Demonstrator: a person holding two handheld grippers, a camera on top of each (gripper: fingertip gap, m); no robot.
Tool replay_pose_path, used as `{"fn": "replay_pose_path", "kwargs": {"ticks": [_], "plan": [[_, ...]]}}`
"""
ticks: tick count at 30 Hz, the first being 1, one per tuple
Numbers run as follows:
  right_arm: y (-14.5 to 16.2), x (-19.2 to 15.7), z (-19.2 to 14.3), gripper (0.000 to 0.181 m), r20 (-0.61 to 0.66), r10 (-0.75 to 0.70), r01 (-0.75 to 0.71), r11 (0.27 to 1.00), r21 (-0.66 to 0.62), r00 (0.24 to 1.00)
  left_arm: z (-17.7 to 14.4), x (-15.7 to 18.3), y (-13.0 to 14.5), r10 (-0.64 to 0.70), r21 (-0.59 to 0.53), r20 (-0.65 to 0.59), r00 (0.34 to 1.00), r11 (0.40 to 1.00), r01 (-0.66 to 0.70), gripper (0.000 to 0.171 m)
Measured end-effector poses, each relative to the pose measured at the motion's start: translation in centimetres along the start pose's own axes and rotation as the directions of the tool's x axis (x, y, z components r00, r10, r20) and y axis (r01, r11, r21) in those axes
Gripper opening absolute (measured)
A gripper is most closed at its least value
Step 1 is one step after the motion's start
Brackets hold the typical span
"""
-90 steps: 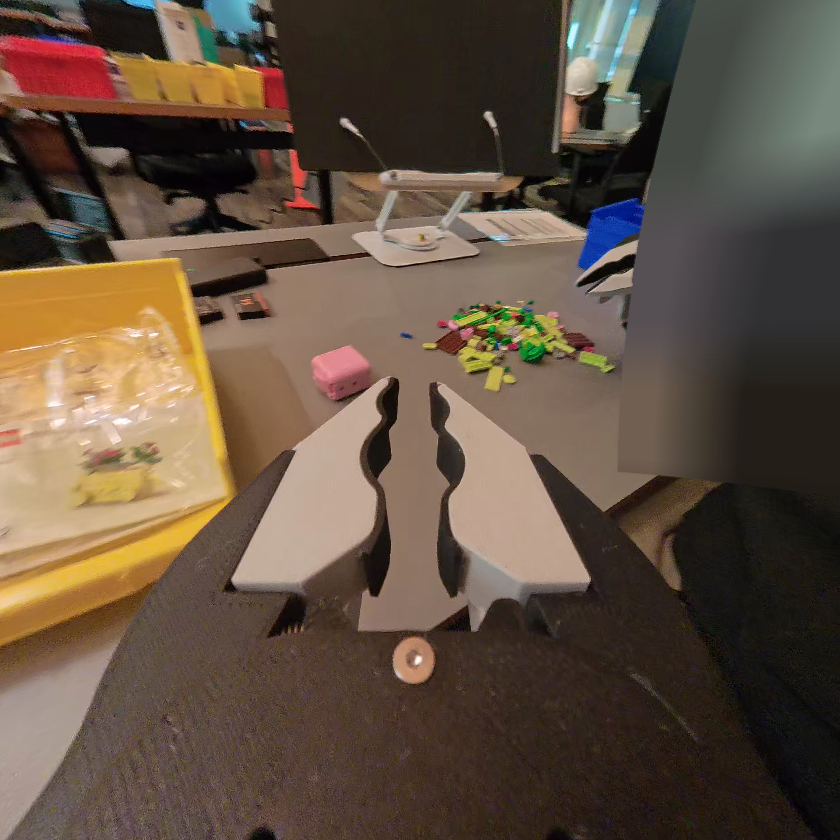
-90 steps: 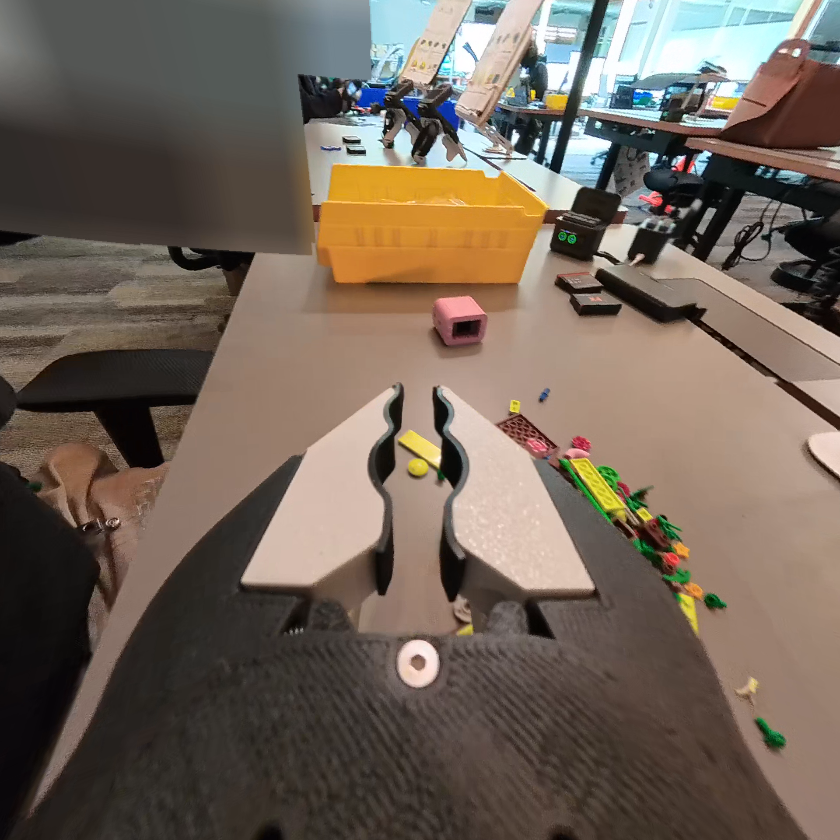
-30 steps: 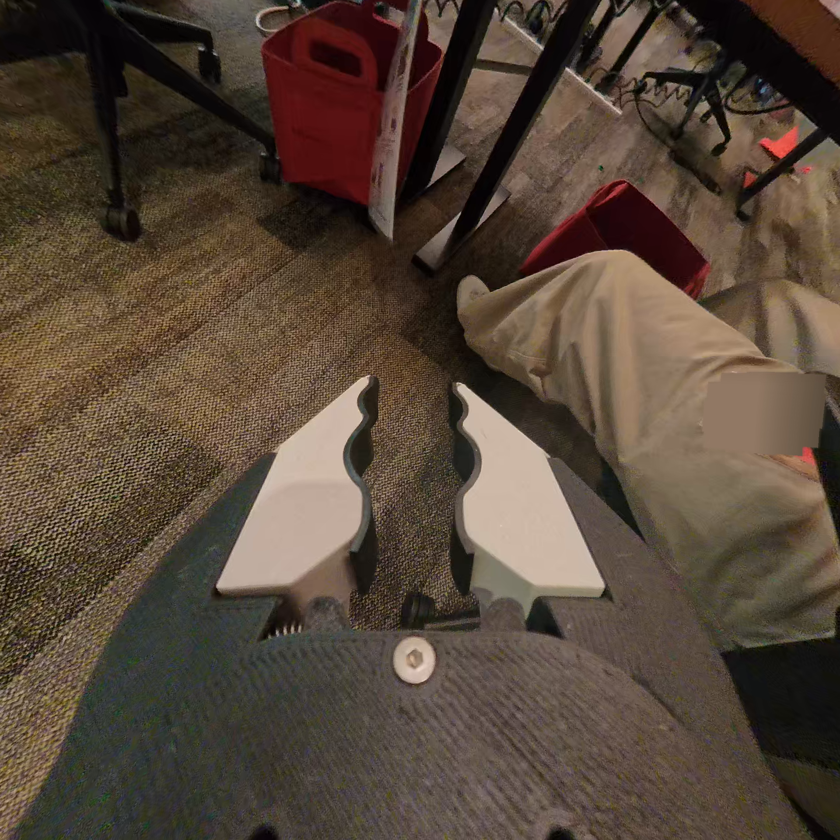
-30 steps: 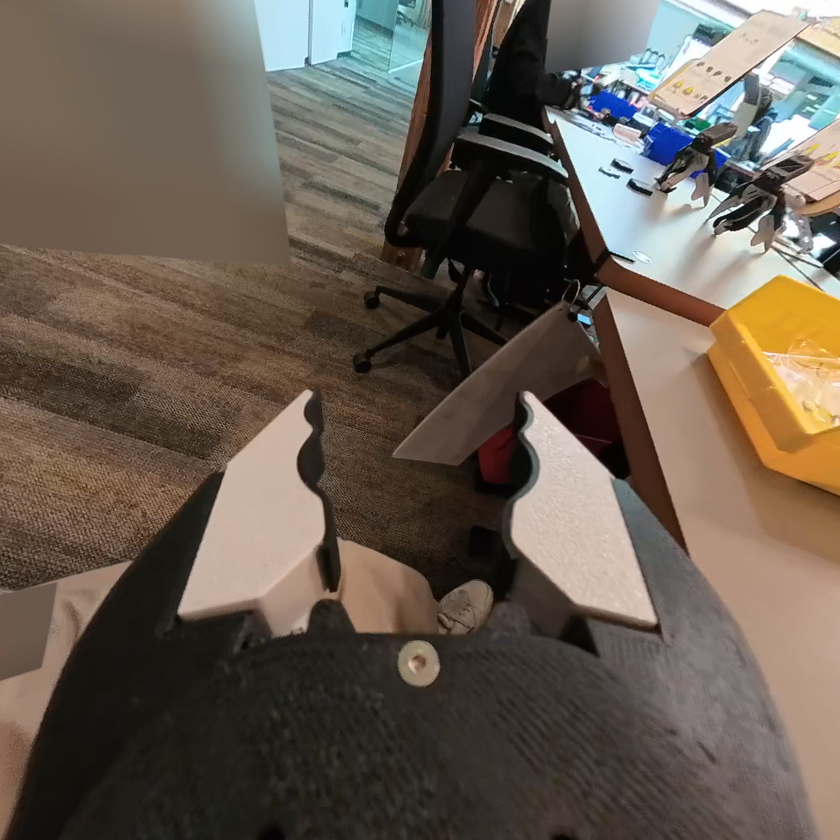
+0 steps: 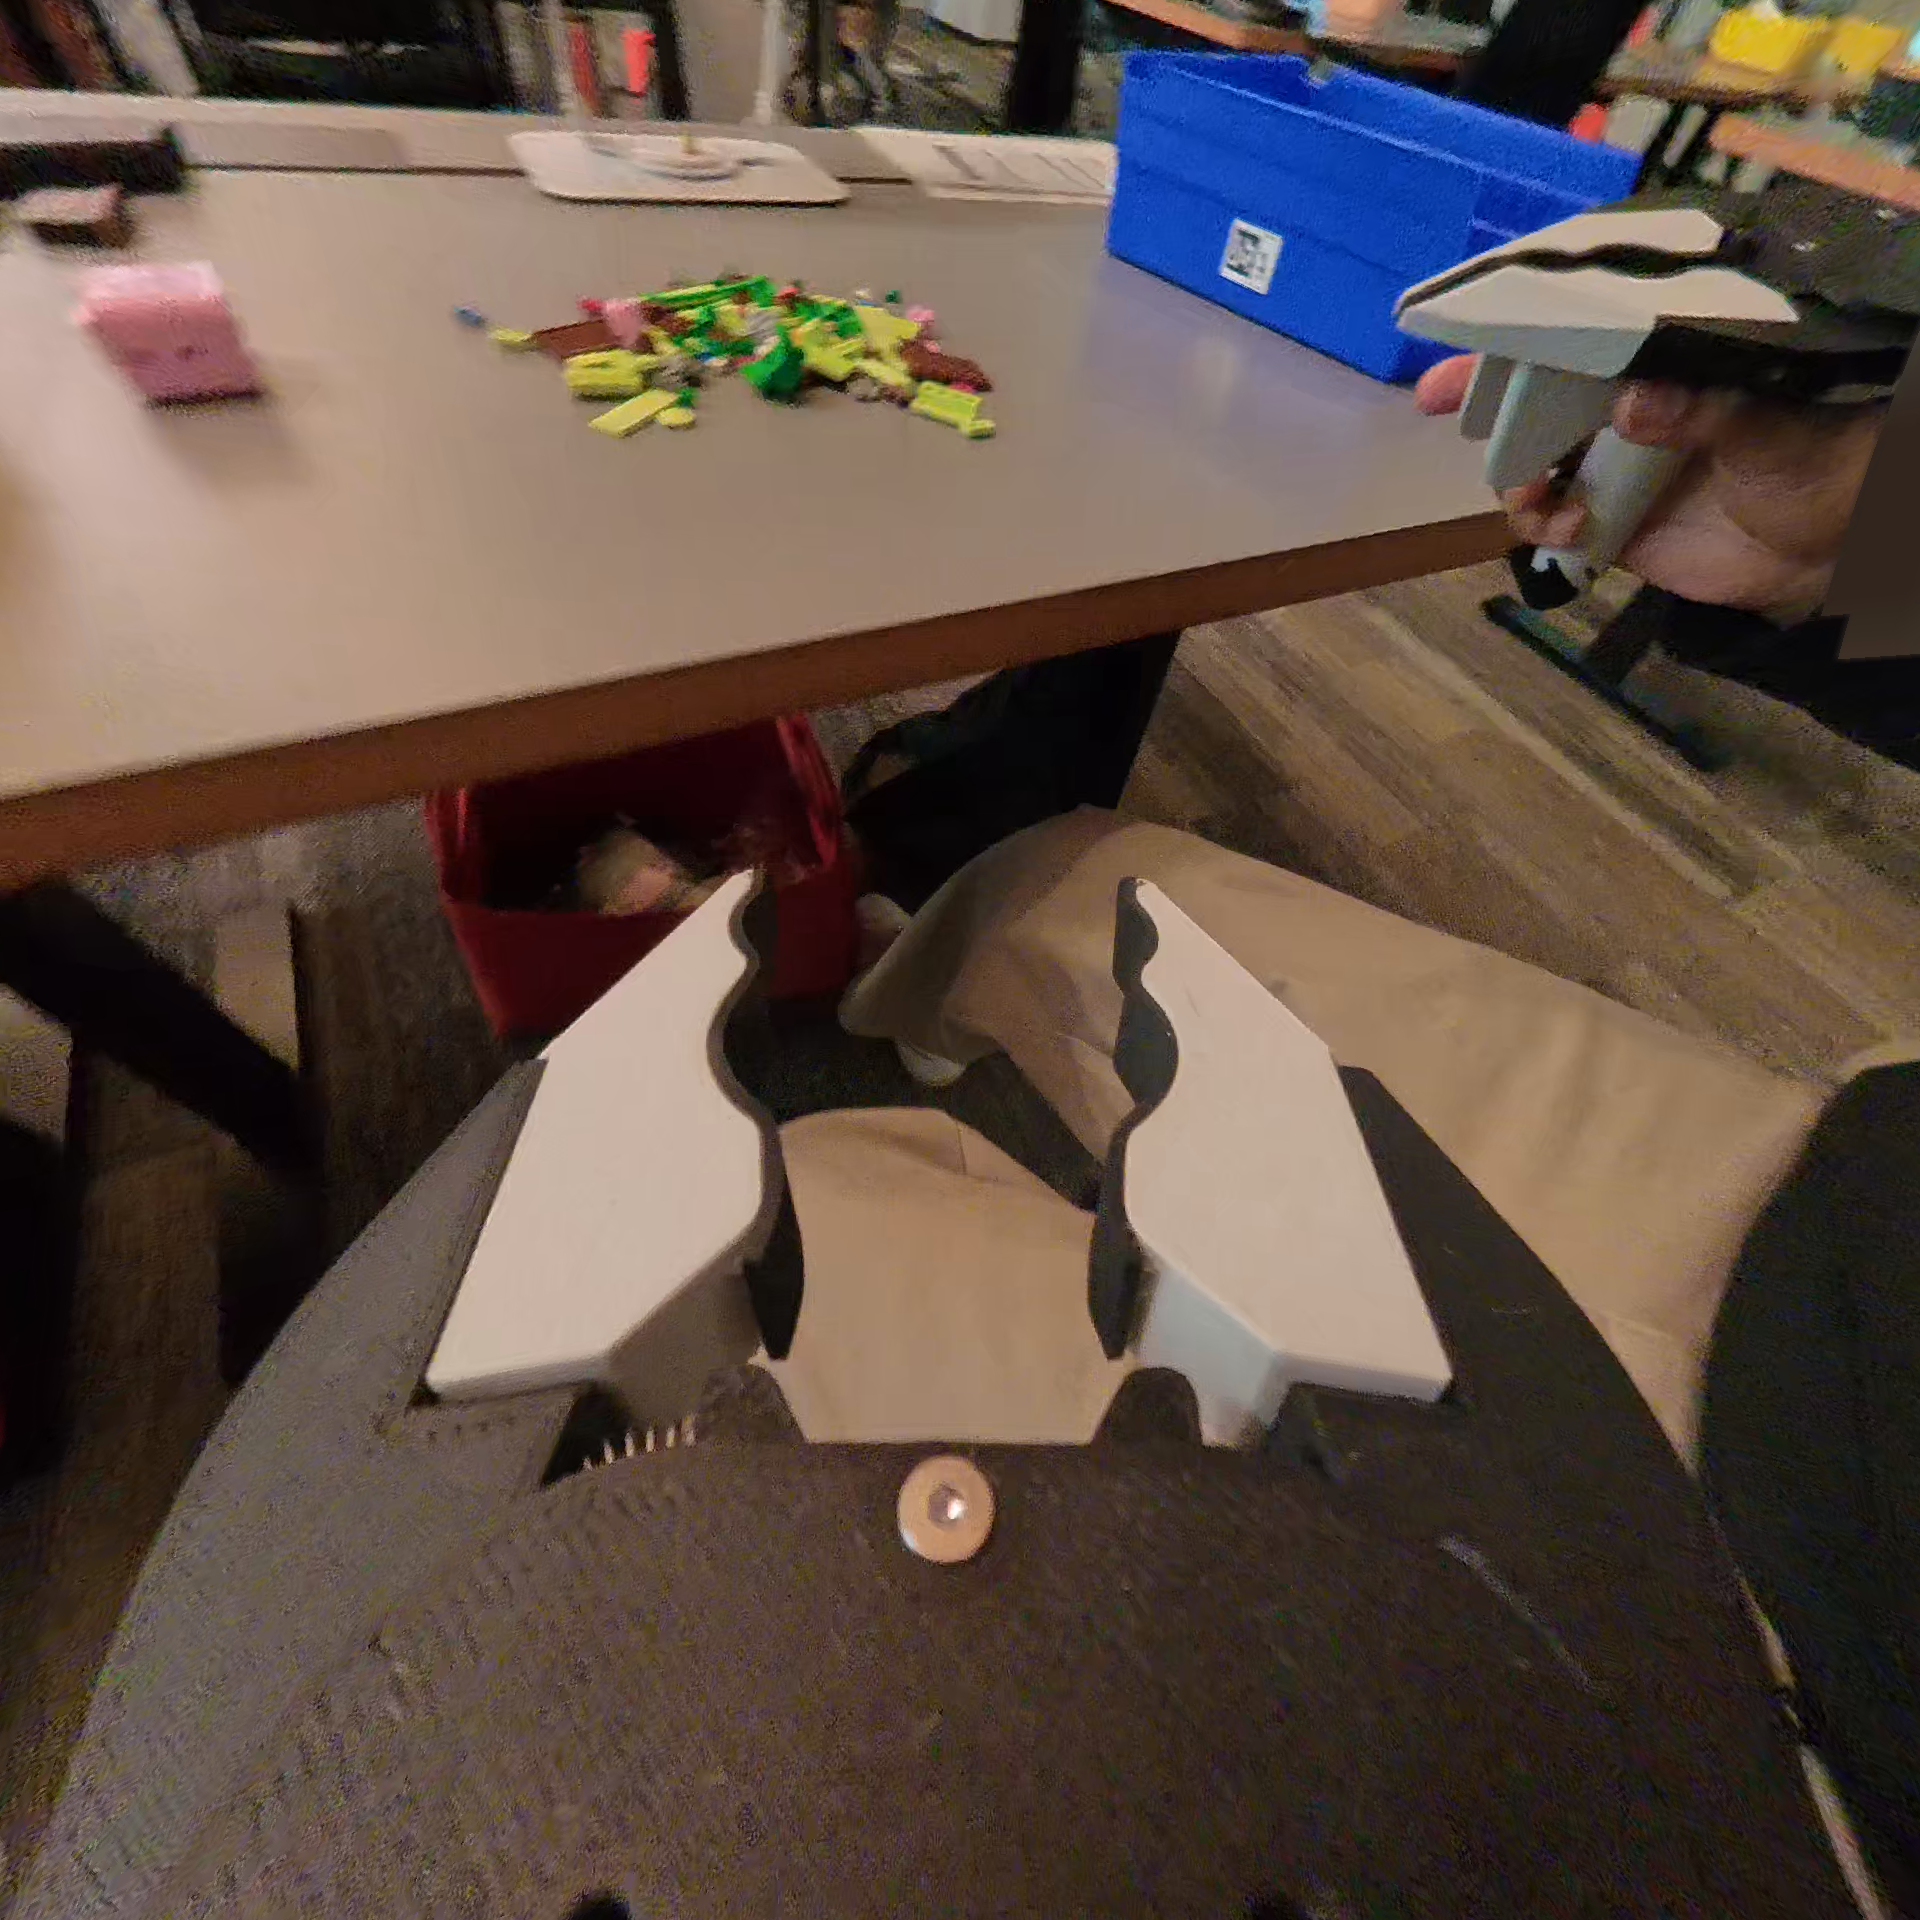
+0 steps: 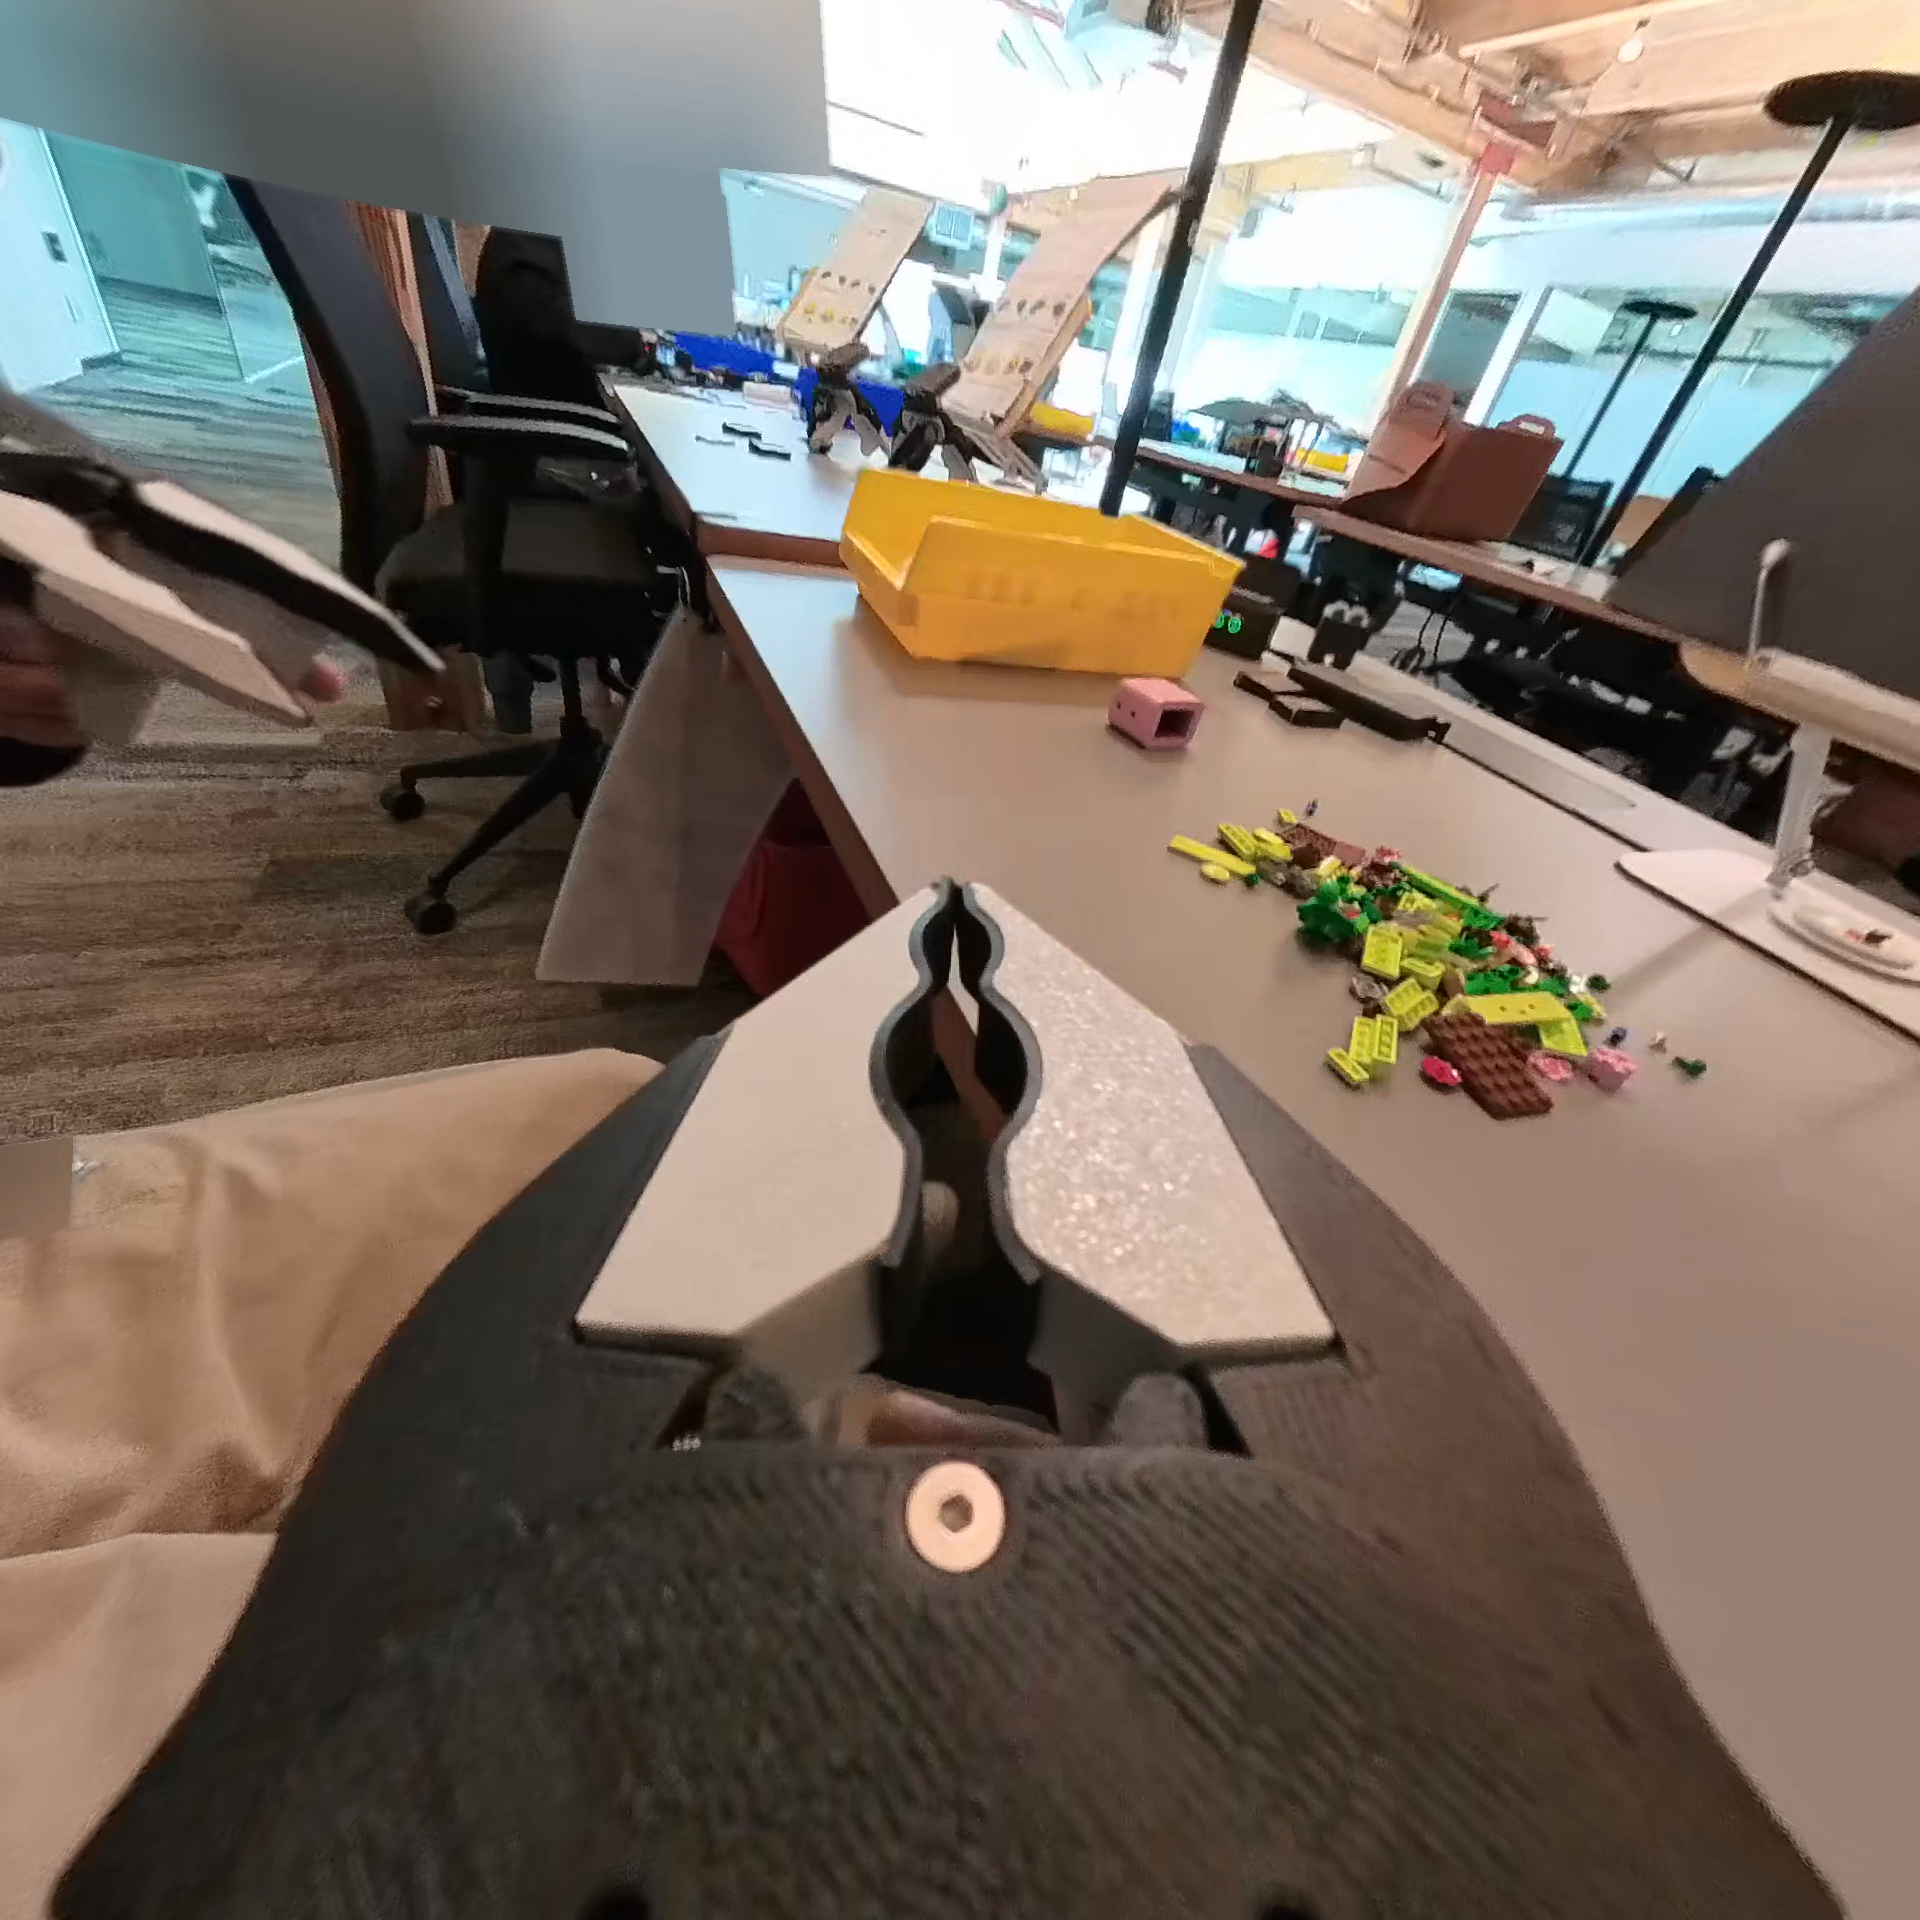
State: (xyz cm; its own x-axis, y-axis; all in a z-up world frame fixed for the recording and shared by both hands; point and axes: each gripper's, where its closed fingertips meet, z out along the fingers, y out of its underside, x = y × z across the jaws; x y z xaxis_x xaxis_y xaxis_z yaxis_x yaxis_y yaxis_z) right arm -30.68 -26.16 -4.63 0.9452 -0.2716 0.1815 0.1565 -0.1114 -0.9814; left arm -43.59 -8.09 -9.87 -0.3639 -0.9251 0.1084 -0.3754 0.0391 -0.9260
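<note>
Grippers were both off the table at this point, held out over my lap with nothing in either one. As far as getting anything done, I couldn't point to a single brick that looked sorted or built: the pile of small bricks [image 6: 1455, 966] sat loose in a heap on the grey table [image 5: 436, 540], mostly lime and green with a few brown plates and pink bits. The pink block [image 6: 1155, 713] stood apart from it, farther along the table toward the yellow bin [image 6: 1039, 582], and the blue bin [image 5: 1320, 208] was off on the other side of the heap. So basically everything was left untouched.

My left gripper [image 5: 940, 904] had its jaws spread wide, empty, pointing below the table edge at my tan trousers [image 5: 1403, 1039] and a red bag [image 5: 644, 883] under the table. My right gripper [image 6: 956, 896] was pinched closed, tips meeting, with nothing between them; it hung just off the near table edge, the brick heap to its right and well apart. Neither one touched anything. From the left camera I could also see my hand [image 5: 1725, 520] around the right gripper's handle.
</note>
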Motion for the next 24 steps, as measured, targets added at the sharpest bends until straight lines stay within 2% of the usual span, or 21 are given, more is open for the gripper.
{"fn": "replay_pose_path", "kwargs": {"ticks": [3,7,8,10,14,17,20,24], "plan": [[2.4,2.5,1.1,0.0,0.003,0.002,-0.002,0.998,-0.064,1.0,6.1,-0.2,-2.4,0.043,0.006,-0.099,0.994,0.999,-0.043,0.061],[4.8,8.5,3.3,0.018,-0.074,0.026,-0.035,0.992,-0.123,0.997,14.2,-1.6,-6.2,0.062,0.039,-0.247,0.967,0.998,-0.053,0.062],[5.1,9.7,3.9,0.02,-0.075,0.108,-0.118,0.982,-0.144,0.991,16.0,-2.3,-7.4,0.074,0.059,-0.273,0.959,0.996,-0.06,0.062],[4.8,11.7,5.6,0.047,-0.007,0.217,-0.216,0.965,-0.152,0.976,19.3,-3.7,-10.0,0.091,0.095,-0.32,0.943,0.993,-0.064,0.061],[2.5,16.5,7.9,0.056,0.056,0.453,-0.448,0.89,-0.081,0.89,24.7,-6.4,-13.4,0.128,0.089,-0.363,0.923,0.991,-0.102,0.061],[2.8,19.2,9.8,0.056,0.063,0.471,-0.466,0.881,-0.083,0.88,27.7,-7.6,-13.9,0.136,0.03,-0.368,0.92,0.99,-0.135,0.059],[3.4,21.2,11.9,0.059,0.05,0.439,-0.432,0.896,-0.105,0.897,30.3,-8.3,-12.8,0.167,-0.068,-0.344,0.924,0.977,-0.202,0.054],[4.9,23.6,14.0,0.05,-0.019,0.251,-0.252,0.964,-0.09,0.968,33.2,-8.0,-10.1,0.259,-0.204,-0.342,0.903,0.918,-0.341,0.055]]}}
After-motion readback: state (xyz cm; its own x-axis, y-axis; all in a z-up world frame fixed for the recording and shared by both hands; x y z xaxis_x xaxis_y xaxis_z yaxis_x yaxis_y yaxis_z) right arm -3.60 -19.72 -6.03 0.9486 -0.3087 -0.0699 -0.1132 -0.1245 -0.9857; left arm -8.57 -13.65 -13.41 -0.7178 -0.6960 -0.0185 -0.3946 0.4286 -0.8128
